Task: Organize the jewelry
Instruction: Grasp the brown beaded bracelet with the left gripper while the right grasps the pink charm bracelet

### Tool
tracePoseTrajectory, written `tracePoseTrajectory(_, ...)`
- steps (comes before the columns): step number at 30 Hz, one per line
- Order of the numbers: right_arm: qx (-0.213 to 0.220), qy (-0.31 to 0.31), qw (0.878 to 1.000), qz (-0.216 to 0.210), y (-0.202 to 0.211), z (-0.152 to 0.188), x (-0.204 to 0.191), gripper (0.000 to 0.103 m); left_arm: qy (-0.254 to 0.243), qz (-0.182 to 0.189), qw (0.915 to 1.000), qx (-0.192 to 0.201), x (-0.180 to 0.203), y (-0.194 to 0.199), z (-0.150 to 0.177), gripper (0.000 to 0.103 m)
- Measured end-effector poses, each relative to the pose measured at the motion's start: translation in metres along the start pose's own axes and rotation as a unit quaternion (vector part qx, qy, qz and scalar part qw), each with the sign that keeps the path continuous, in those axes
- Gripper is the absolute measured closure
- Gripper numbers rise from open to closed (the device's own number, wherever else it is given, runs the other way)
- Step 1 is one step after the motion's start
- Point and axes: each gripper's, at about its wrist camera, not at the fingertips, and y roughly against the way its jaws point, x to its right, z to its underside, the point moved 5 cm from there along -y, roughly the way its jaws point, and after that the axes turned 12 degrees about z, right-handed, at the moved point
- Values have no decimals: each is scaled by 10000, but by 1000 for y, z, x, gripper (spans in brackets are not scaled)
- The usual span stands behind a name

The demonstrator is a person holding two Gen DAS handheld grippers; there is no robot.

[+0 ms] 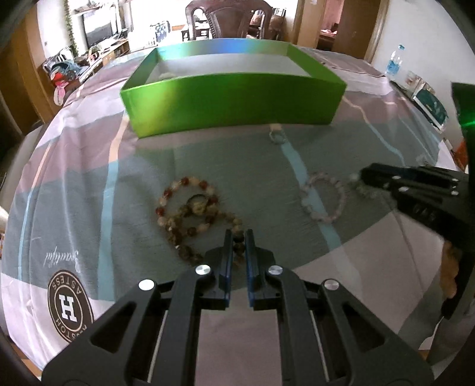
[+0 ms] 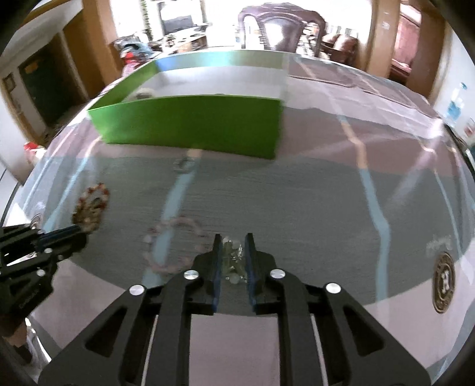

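A green box [image 1: 234, 101] stands open at the far middle of the table; it also shows in the right wrist view [image 2: 190, 124]. My left gripper [image 1: 238, 237] is shut on the near end of a brown bead necklace [image 1: 190, 205] that lies coiled with a red-and-cream bead bracelet [image 1: 178, 187]. My right gripper [image 2: 233, 242] is shut on a clear crystal bracelet [image 2: 234, 258], seen from the left wrist view at the right [image 1: 360, 176]. A pale pink bead bracelet [image 1: 323, 197] lies between the grippers. A small clear ring [image 1: 277, 136] lies just before the box.
A striped grey, pink and teal cloth [image 1: 89, 225] with a round logo [image 1: 69, 307] covers the table. A water bottle [image 1: 393, 61] and packets stand at the far right edge. A dark wooden chair [image 1: 228, 17] stands behind the table.
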Motion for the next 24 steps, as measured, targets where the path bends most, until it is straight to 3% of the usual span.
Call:
tracePoseTrajectory(5,-75,-228,9995,200,-4,1,18,84,97,55,9999,-42,-6,-1,8,91)
tracePoseTrajectory(7,-74,-196,9997,157,-4,1,16,77,188,93,9998,-60,-11,-1,13,85)
tracePoseTrajectory(9,-31,-153,9998,137,-3,1,14,63,262,126,9996,-39,-16,1,15,82)
tracePoseTrajectory(13,-46,-125,9998,124,-4,1,13,61,335,135,9993,-69,-22,2,21,74)
tracePoseTrajectory(15,-102,-137,9997,171,-7,3,14,53,371,124,9992,-92,-24,1,22,72)
tracePoseTrajectory(24,-210,-286,9993,96,-8,9,23,51,615,112,9978,217,-46,23,14,64)
